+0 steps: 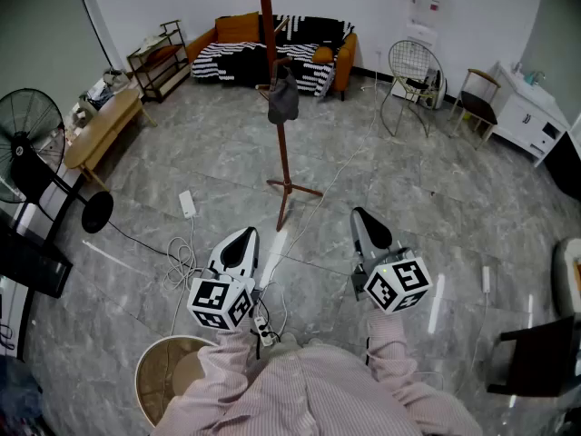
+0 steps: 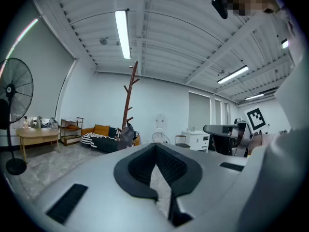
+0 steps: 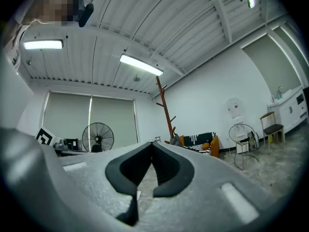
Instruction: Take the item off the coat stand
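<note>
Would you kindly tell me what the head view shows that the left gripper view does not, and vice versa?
Only the head view shows the tripod feet of the coat stand, a white power strip on the floor and the person's striped shirt. Only the left gripper view shows the ceiling light and, close up, the left gripper, jaws shut and empty. Both show the coat stand's trunk, the grey item hanging on it, the sofa and the standing fan.

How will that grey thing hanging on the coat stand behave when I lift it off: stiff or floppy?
Probably floppy: the grey item hangs slumped against the coat stand, like soft fabric. Likely light, as the thin pole stands straight under it. Snagging might tip that narrow-footed stand.
</note>
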`<state>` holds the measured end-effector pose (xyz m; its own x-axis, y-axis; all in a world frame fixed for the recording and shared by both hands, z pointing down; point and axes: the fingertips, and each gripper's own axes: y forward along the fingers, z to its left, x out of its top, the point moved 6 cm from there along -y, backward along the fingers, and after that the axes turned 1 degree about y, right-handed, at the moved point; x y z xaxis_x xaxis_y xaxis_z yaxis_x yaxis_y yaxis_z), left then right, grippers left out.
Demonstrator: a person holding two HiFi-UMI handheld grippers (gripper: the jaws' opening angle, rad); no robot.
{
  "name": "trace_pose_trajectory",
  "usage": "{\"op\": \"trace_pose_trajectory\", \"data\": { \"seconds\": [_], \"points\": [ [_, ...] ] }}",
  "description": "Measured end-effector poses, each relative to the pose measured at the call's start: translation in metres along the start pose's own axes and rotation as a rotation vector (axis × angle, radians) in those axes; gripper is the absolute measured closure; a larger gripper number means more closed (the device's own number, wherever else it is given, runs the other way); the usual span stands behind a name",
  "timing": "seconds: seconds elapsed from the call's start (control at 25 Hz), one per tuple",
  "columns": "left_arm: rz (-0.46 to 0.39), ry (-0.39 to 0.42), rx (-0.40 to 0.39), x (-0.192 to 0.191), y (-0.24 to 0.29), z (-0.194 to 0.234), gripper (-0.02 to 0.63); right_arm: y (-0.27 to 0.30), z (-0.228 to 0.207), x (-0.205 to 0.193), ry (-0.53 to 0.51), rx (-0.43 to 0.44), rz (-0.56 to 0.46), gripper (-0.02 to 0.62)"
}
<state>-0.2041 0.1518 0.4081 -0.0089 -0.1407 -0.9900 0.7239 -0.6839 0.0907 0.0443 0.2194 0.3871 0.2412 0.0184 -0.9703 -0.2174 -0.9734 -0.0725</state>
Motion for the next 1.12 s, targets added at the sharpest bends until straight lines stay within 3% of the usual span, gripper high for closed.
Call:
{"op": "trace_pose_trajectory", "data": {
  "seconds": [0.76,1.12],
  "points": [
    [-0.006,-0.020,0.051,-0.004,-0.014,-0.025,0.604,-0.027,-0.011,-0.004,0.005,0.033,0.001,0.591],
    [-0.001,-0.054,0.083,-0.008,-0.008,-0.019,0.604,-0.008,-0.019,-0.004,0.007,0.038,0.008,0.571]
  ]
}}
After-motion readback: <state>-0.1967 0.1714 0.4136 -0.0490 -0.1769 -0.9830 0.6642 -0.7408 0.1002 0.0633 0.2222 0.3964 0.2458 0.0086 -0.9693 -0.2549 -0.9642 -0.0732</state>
